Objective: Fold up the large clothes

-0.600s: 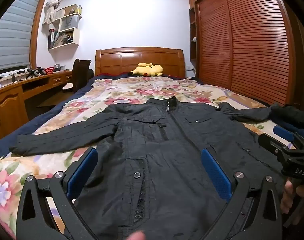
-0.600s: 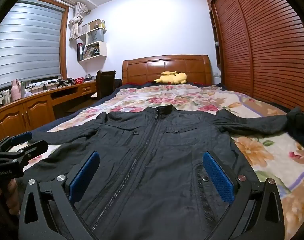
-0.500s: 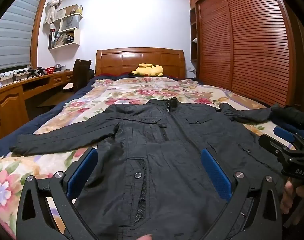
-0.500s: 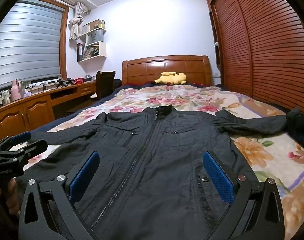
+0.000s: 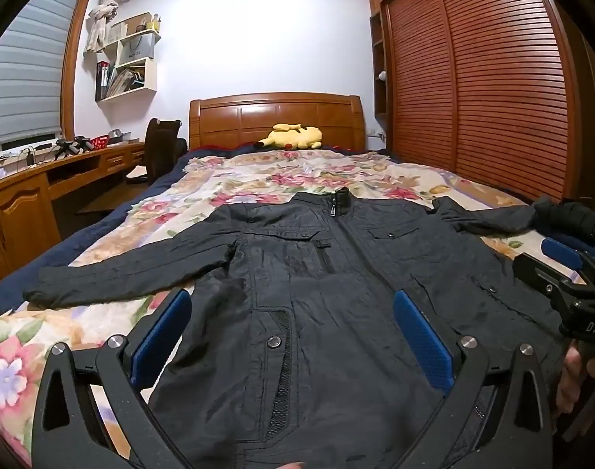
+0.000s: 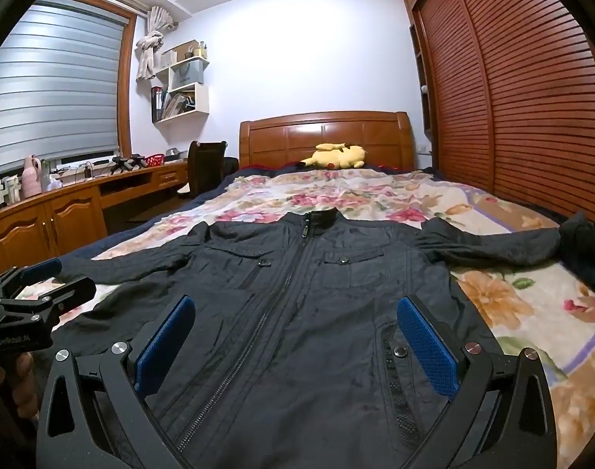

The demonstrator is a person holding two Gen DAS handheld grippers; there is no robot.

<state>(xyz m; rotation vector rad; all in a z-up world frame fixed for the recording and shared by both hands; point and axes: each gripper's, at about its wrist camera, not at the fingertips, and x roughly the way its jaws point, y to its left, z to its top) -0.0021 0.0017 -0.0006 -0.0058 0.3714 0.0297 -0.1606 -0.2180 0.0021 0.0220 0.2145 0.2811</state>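
Note:
A large black zip-up jacket [image 5: 336, 273] lies flat, front up, on the floral bedspread, sleeves spread to both sides; it also shows in the right wrist view [image 6: 297, 293]. My left gripper [image 5: 293, 312] is open and empty, hovering over the jacket's lower left front. My right gripper [image 6: 297, 320] is open and empty over the lower right front. The right gripper also shows at the right edge of the left wrist view [image 5: 570, 273]; the left gripper shows at the left edge of the right wrist view [image 6: 35, 293].
The bed [image 5: 258, 179] has a wooden headboard with a yellow plush toy [image 5: 293, 136] by it. A wooden desk [image 6: 63, 203] and chair [image 6: 203, 168] stand on the left. Louvred wardrobe doors [image 5: 492, 97] line the right. A dark garment [image 6: 586, 242] lies at the bed's right edge.

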